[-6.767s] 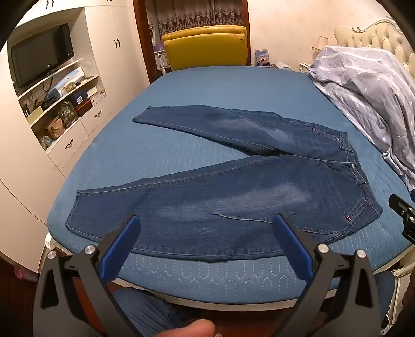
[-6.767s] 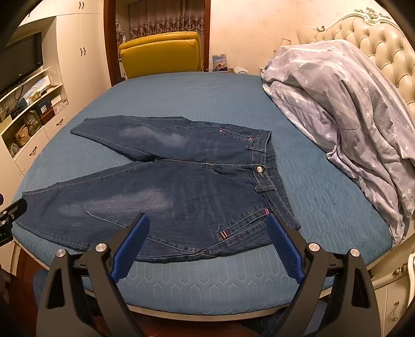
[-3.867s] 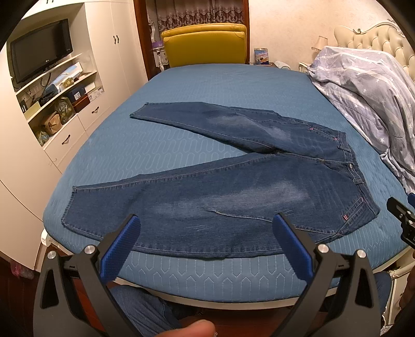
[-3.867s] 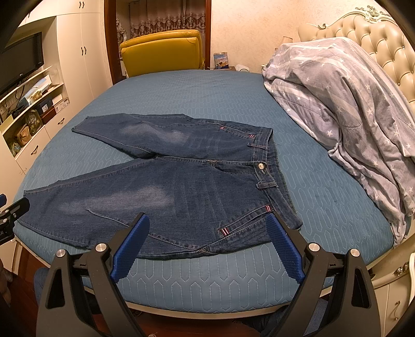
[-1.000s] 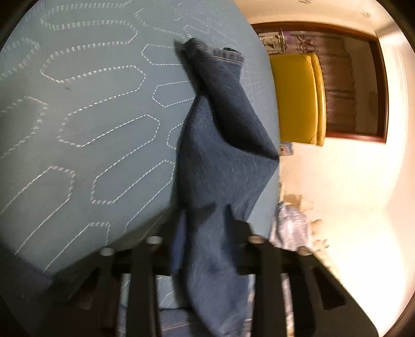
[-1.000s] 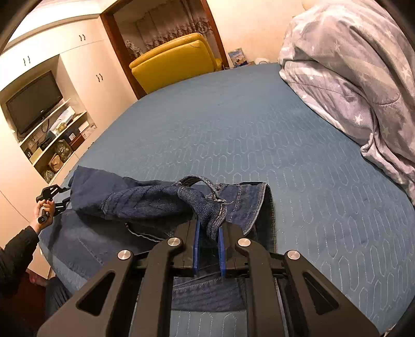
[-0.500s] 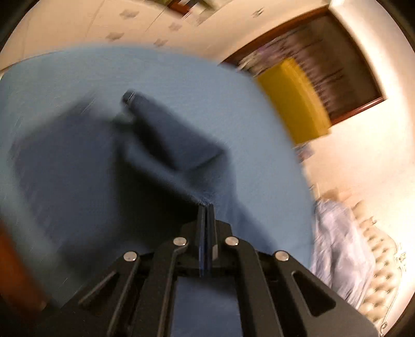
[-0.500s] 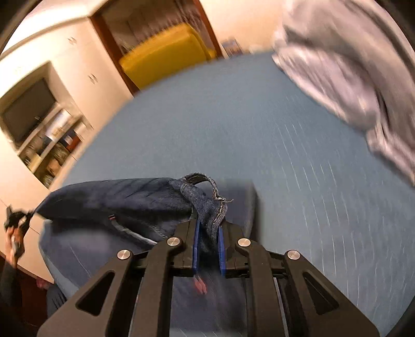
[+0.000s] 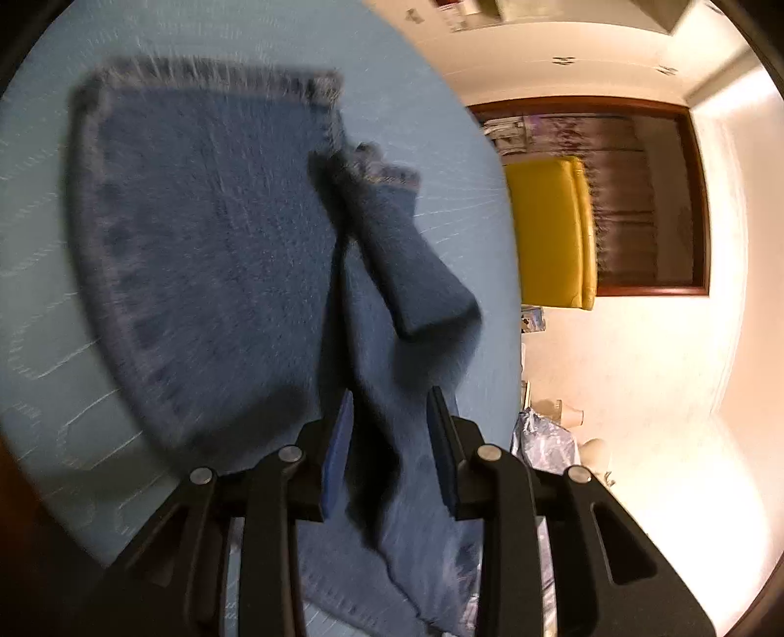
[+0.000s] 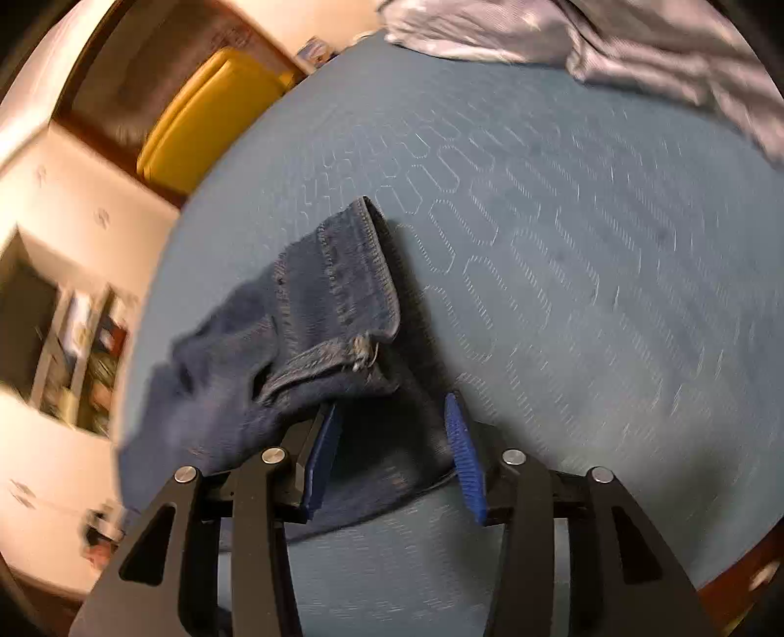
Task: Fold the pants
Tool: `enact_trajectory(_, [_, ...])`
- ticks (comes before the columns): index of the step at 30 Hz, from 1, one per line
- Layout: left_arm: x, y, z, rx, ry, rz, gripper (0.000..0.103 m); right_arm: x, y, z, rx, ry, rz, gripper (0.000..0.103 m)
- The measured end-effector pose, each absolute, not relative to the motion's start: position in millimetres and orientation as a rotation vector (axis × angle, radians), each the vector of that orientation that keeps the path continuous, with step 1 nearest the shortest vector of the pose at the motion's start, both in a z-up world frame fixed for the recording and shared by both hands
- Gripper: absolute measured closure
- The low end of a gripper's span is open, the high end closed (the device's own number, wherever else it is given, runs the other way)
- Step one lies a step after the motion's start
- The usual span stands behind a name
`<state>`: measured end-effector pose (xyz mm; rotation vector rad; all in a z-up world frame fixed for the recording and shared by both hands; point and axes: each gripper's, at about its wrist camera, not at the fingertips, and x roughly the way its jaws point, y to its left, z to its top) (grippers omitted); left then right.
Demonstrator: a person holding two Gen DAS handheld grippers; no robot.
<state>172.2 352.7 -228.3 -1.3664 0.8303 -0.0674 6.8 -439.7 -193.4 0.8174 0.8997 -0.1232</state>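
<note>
The blue jeans [image 9: 210,255] lie on the blue quilted bed [image 9: 39,304], one leg end spread flat and the other leg [image 9: 406,255] bunched across it. My left gripper [image 9: 387,421] is open, its blue pads either side of a fold of denim. In the right wrist view the waistband end of the jeans [image 10: 343,284] lies rumpled on the bed [image 10: 588,269]. My right gripper [image 10: 392,421] is open just over the denim, jaws apart. Both views are blurred by motion.
A yellow armchair [image 9: 553,230] stands past the bed's far edge, also in the right wrist view [image 10: 206,117]. A grey starred duvet [image 10: 612,34] is heaped at the bed's head. White shelving [image 10: 73,343] lines the wall at left.
Both grippers were shut on the denim and have opened, letting the jeans drop onto the bed. Both views have swung and tilted.
</note>
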Motion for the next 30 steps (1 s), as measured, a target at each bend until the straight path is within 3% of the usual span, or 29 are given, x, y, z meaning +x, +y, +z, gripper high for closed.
enact_trajectory(6, [206.6,358.3,-248.2,-1.434,0.884,-0.031,0.075,-11.2,-441.0,-203.2,0.942,0.870,-0.158,0.054])
enact_trajectory(7, [215.8,357.5,-246.5,-1.417,0.898,-0.035,0.093,-10.5,-440.6,-203.3,0.948,0.873,-0.156,0.054])
enact_trajectory(8, [223.4,359.1,-239.8,-1.373,0.912,-0.021,0.101,-11.5,-442.1,-204.3,0.948,0.874,-0.158,0.054])
enact_trajectory(11, [210.9,362.3,-174.4,-1.181,0.812,0.029,0.101,-16.5,-442.1,-203.6,0.968,0.861,-0.149,0.053])
enact_trajectory(14, [174.7,348.5,-126.4,-0.930,0.744,0.145,0.101,-20.5,-440.9,-207.0,0.994,0.846,-0.129,0.045])
enact_trajectory(17, [161.4,345.2,-149.1,-0.863,0.822,0.227,0.101,-24.3,-440.8,-215.7,1.071,0.838,-0.097,0.045])
enact_trajectory(20, [156.5,360.0,-187.2,-0.996,0.864,0.190,0.101,-30.9,-437.4,-217.7,1.151,0.796,-0.058,0.042])
enact_trajectory(24, [142.3,375.1,-203.1,-1.096,0.797,0.088,0.100,-37.3,-434.5,-213.1,1.194,0.731,-0.033,0.027])
enact_trajectory(28, [130.4,392.2,-222.7,-1.233,0.748,-0.001,0.085,-18.8,-425.5,-219.0,1.153,0.774,-0.040,0.027])
enact_trajectory(30, [134.3,395.6,-231.7,-1.286,0.733,-0.014,0.083,-11.2,-418.4,-217.2,1.103,0.789,-0.052,0.027])
